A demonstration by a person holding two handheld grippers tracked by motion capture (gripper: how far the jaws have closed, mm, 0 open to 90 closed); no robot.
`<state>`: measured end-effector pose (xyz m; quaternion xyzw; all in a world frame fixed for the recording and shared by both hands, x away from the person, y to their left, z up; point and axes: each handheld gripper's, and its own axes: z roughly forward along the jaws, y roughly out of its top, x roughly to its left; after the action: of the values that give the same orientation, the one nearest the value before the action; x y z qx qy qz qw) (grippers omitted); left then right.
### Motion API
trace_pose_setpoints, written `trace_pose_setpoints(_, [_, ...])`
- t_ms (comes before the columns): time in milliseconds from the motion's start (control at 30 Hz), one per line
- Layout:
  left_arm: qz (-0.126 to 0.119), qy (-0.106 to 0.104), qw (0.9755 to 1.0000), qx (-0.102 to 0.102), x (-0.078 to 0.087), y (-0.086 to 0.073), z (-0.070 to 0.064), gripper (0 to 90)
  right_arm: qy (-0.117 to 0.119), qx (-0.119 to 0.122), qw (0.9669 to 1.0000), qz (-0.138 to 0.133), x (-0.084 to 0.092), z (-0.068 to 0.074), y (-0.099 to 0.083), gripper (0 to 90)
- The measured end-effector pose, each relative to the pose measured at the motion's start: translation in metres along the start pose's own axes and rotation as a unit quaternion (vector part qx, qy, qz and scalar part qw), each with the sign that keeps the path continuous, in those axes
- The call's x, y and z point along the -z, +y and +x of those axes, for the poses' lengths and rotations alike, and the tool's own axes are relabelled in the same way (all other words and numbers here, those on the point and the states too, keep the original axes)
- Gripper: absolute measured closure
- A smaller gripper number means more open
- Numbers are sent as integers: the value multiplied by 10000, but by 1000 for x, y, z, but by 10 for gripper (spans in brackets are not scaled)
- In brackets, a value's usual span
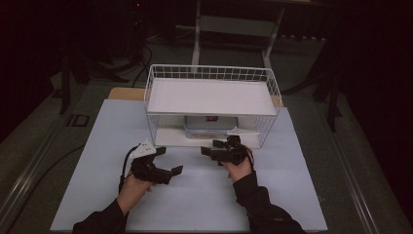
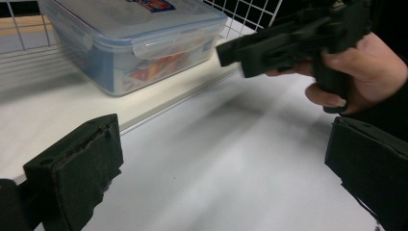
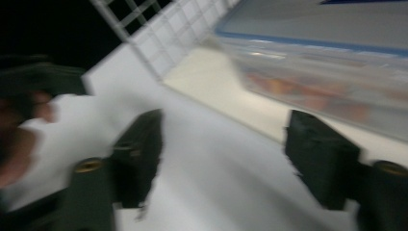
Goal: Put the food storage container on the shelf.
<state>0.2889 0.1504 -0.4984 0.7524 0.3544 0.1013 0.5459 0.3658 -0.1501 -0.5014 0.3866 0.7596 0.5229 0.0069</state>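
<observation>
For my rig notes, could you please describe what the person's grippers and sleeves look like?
Both grippers, left and right, are black, each with two blocky jaws with rough padded faces. A grey three-cornered plate tops each. A black cable loops from the left one. The sleeves are dark and long.

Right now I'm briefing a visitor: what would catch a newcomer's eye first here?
First, the white wire rack standing at the table's far middle, with a clear lidded box on its lower shelf. Next, the two open black grippers just before it: left gripper and right gripper.
</observation>
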Motion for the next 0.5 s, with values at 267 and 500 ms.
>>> trace_pose_setpoints(267, [31,-105,9999,-81,2,1,-5,0,-90,336,9992,-187,22,3,-12,187])
trace_pose_setpoints(500, [75,-157,9997,-157,5,0,-8,0,-253,691,9969,-265,39,5,-20,174])
